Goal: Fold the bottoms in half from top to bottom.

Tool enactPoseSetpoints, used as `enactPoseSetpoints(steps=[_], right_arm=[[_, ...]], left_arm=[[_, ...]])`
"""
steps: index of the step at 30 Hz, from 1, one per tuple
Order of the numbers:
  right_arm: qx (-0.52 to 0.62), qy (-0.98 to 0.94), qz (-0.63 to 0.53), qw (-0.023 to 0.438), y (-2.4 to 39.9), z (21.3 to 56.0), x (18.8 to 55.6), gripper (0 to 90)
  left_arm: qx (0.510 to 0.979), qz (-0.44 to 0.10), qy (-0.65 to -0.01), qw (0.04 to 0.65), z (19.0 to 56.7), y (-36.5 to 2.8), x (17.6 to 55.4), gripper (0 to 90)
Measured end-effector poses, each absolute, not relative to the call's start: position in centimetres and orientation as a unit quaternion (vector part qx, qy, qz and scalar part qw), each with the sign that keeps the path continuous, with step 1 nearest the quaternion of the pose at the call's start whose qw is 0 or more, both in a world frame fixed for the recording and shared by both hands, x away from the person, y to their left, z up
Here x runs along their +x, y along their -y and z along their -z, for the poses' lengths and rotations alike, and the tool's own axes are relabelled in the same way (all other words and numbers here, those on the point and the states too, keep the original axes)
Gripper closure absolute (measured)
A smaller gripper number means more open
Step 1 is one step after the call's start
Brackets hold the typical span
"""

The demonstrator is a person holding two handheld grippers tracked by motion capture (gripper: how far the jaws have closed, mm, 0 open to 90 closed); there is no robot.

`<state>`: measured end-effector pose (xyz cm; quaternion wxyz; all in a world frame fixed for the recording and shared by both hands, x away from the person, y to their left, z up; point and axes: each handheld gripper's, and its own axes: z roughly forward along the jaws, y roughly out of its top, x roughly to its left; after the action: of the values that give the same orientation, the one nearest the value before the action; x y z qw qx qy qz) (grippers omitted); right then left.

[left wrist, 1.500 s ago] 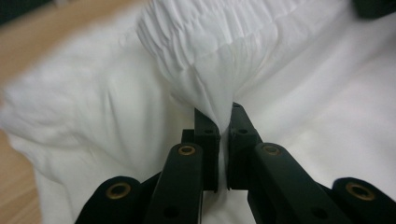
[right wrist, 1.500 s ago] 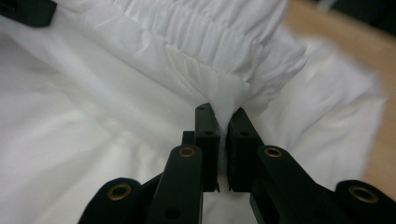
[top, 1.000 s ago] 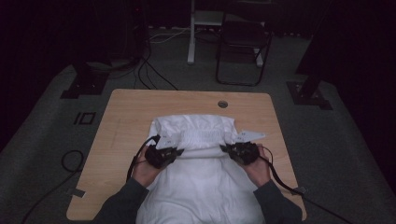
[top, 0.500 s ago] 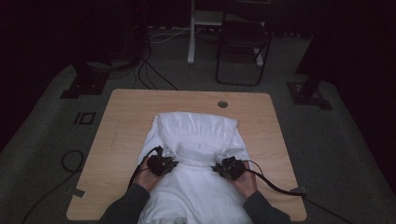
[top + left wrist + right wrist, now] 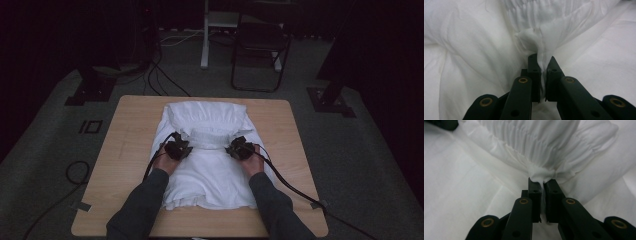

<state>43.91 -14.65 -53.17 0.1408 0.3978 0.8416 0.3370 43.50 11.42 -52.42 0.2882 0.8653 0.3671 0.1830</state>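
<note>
Both grippers drew nearer the person; left gripper (image 5: 181, 148) and right gripper (image 5: 238, 148) each pinch one white garment (image 5: 210, 175).

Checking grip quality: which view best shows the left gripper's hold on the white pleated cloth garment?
The left gripper view: the left gripper pinches a bunched fold of the white pleated cloth garment. The high view shows it small; the right gripper view shows pleats.

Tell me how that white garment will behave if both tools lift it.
The white garment is probably floppy: it bunches where the left tool and right tool pinch it. It would likely sag between them. It looks light, thin and creased.
</note>
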Motion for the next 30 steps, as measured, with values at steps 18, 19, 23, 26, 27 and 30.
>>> enactPoseSetpoints(steps=[18,19,23,26,27,30], right_arm=[[0.363,-0.793,-0.442,0.212,17.3,44.4,39.4,85.5],[0.356,-0.793,-0.446,0.216,17.5,43.9,38.5,85.5],[0.329,-0.812,-0.434,0.210,17.8,44.4,35.4,85.4],[0.332,-0.829,-0.412,0.182,17.9,47.2,34.0,85.4],[0.333,-0.835,-0.403,0.173,17.9,48.3,33.8,85.3],[0.343,-0.850,-0.371,0.150,17.6,51.7,33.6,85.3]], left_arm=[[0.818,-0.199,-0.331,0.425,43.0,-12.7,37.1,87.4],[0.819,-0.199,-0.323,0.431,42.5,-12.8,36.1,87.4],[0.835,-0.180,-0.311,0.416,44.0,-12.9,34.0,87.0],[0.851,-0.147,-0.317,0.392,47.3,-12.7,33.5,86.4],[0.853,-0.133,-0.325,0.386,48.5,-12.7,33.5,86.4],[0.860,-0.107,-0.343,0.364,51.5,-12.5,33.8,86.1]])
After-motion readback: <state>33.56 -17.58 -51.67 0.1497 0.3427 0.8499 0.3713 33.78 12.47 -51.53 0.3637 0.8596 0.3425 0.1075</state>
